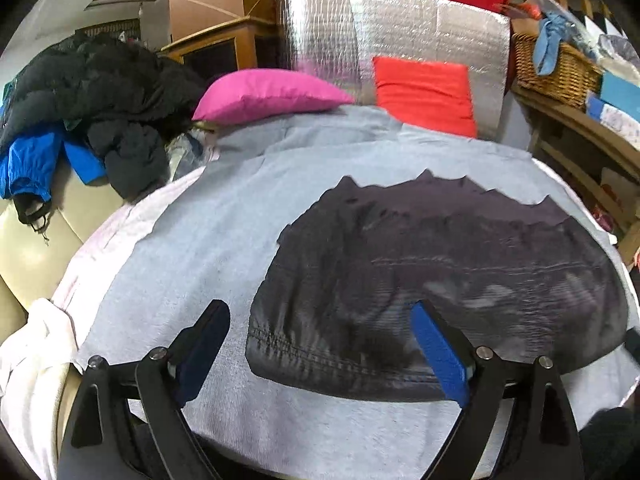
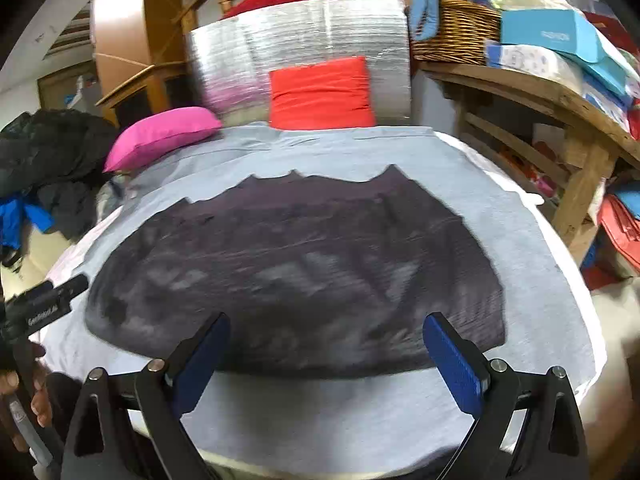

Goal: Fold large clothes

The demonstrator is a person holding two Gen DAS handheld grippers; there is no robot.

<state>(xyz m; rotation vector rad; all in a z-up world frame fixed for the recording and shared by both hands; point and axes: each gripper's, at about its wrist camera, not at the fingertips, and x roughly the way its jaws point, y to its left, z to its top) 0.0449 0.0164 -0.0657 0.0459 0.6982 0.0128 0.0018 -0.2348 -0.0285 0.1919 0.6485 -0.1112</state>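
A large light-grey T-shirt point(image 1: 192, 248) with a big dark print point(image 1: 440, 264) lies spread flat over the surface, collar end toward the far pillows. It also shows in the right wrist view point(image 2: 332, 412) with its print point(image 2: 304, 272). My left gripper point(image 1: 320, 320) is open and empty, hovering over the shirt's near part, left of the print's middle. My right gripper point(image 2: 326, 334) is open and empty above the near hem, over the print's lower edge. The left gripper's tip point(image 2: 60, 292) shows at the left edge of the right wrist view.
A pink pillow point(image 1: 268, 96) and a red pillow point(image 1: 424, 92) lean at the far end against a silver foil panel point(image 1: 400, 28). A pile of dark and blue clothes point(image 1: 80, 112) lies at left. A wooden shelf point(image 2: 532, 92) with a wicker basket point(image 2: 452, 32) stands at right.
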